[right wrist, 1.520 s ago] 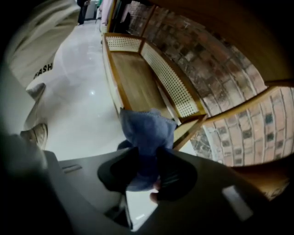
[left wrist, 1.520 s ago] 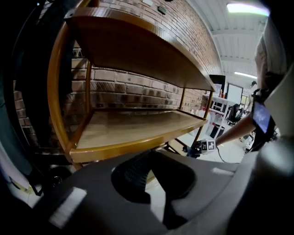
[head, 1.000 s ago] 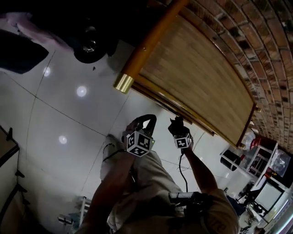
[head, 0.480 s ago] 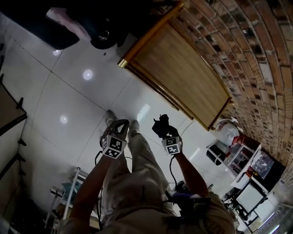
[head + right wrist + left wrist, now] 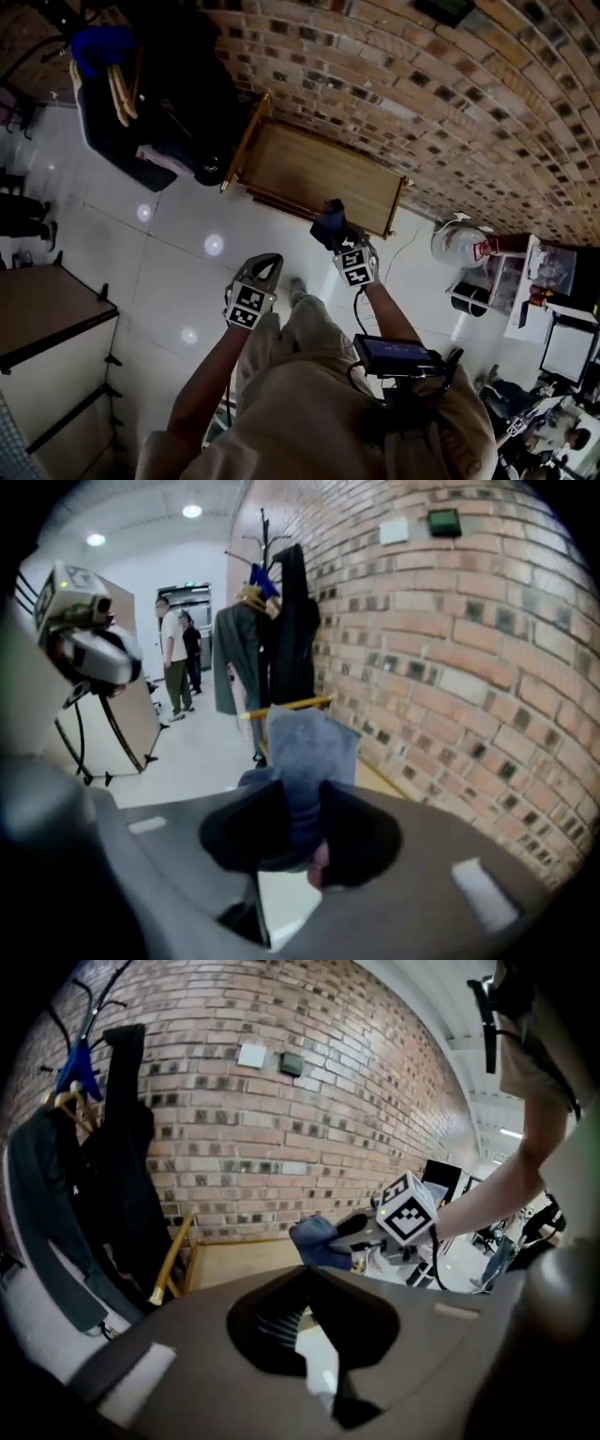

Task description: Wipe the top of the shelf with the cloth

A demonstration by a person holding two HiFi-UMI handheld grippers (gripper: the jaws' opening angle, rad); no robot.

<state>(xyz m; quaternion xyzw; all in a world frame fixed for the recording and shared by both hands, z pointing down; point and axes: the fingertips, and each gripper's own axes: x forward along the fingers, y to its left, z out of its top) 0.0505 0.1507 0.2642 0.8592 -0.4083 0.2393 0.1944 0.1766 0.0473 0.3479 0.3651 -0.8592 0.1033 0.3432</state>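
1. Two tools are held out over a glossy white tiled floor (image 5: 169, 244). The right tool (image 5: 302, 803) is clenched on a crumpled blue cloth (image 5: 305, 742), which is pinched between its jaws and stands up above them.
2. The left tool (image 5: 307, 1274) is closed, its jaws brought together at the tips with nothing between them. It is held lower and to the left of the right tool (image 5: 336, 236) in the head view.
3. The blue cloth (image 5: 326, 225) is held in the air and is not laid on anything. In the head view it is seen against the front edge of a low wooden shelf with yellow rails (image 5: 309, 173), near that shelf's right end.
4. The same cloth (image 5: 317, 1241) is seen from the left tool's camera, carried by the right tool beside the shelf (image 5: 239, 1262).
5. The shelf top (image 5: 375, 778) is set along a red-brown brick wall (image 5: 422, 84).
6. Dark coats on a coat stand (image 5: 272, 621) are hung at the shelf's far left end.
7. Two persons (image 5: 178, 658) are seen standing far off in the right gripper view.
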